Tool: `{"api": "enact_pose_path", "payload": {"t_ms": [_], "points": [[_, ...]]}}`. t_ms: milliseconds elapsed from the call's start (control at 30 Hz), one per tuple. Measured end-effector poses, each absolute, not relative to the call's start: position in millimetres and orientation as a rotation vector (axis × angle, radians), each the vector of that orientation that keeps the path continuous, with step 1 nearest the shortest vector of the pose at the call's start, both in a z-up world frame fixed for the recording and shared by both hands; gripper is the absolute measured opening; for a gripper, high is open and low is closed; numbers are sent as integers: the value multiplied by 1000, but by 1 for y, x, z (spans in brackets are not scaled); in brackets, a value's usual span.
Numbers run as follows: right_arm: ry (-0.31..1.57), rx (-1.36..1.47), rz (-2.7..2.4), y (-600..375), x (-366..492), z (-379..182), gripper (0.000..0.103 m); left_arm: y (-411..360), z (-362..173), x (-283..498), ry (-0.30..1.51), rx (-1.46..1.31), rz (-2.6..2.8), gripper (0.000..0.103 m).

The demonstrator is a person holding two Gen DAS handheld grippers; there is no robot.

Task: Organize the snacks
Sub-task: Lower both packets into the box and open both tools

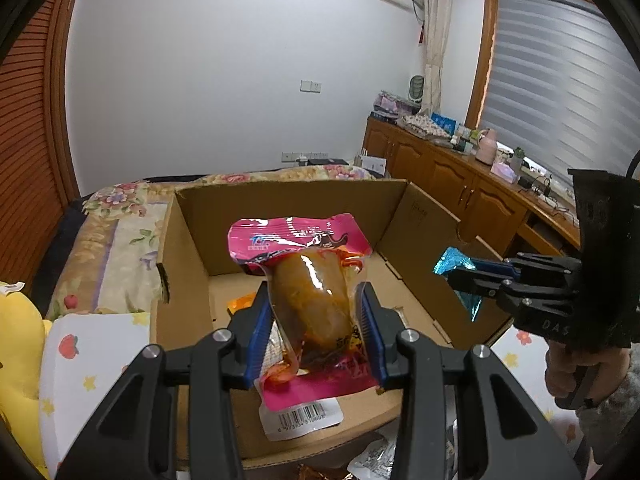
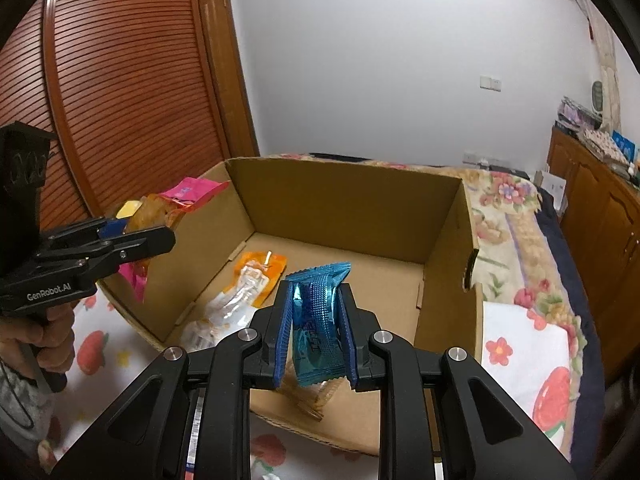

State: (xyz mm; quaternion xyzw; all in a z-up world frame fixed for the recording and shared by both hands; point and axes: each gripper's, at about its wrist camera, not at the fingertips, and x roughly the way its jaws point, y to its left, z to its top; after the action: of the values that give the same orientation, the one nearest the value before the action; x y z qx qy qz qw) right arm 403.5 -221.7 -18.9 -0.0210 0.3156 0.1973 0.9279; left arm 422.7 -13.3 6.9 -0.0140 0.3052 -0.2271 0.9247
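Note:
A pink packet with a brown meat snack (image 1: 308, 300) is pinched between the blue pads of my left gripper (image 1: 316, 300), which hangs over the open cardboard box (image 1: 280, 208). The same pink packet (image 2: 188, 192) and left gripper (image 2: 156, 236) show at the left of the right wrist view. My right gripper (image 2: 316, 312) is shut on a small shiny blue wrapper (image 2: 318, 312), above the box's near wall (image 2: 444, 320). From the left wrist view that right gripper (image 1: 452, 276) with the blue wrapper (image 1: 456, 266) hangs at the box's right side. An orange-and-clear packet (image 2: 248, 292) lies on the box floor.
The box sits on a bed with a floral quilt (image 1: 116, 240) and a strawberry-print cloth (image 2: 536, 368). Loose packets (image 1: 380, 460) lie in front of the box. A yellow plush (image 1: 16, 340) is at the left. Wooden cabinets (image 1: 460, 176) line the right wall; a slatted wardrobe (image 2: 120, 80) stands left.

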Motion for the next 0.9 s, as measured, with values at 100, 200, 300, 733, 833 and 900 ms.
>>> {"api": "enact_pose_path", "payload": {"t_ms": [100, 200, 300, 733, 833, 900], "points": [[654, -47, 393, -224, 404, -19, 20, -13, 3, 424, 639, -23, -464, 41], [666, -44, 387, -225, 407, -22, 21, -13, -3, 428, 676, -18, -451, 42], [687, -46, 374, -226, 409, -26, 23, -13, -9, 427, 709, -22, -438, 46], [663, -40, 382, -227, 360, -7, 60, -12, 9, 388, 659, 24, -434, 74], [663, -31, 375, -234, 333, -4, 60, -1, 12, 369, 636, 10, -427, 80], [668, -35, 364, -236, 314, -7, 60, 6, 13, 356, 632, 6, -426, 80]]}}
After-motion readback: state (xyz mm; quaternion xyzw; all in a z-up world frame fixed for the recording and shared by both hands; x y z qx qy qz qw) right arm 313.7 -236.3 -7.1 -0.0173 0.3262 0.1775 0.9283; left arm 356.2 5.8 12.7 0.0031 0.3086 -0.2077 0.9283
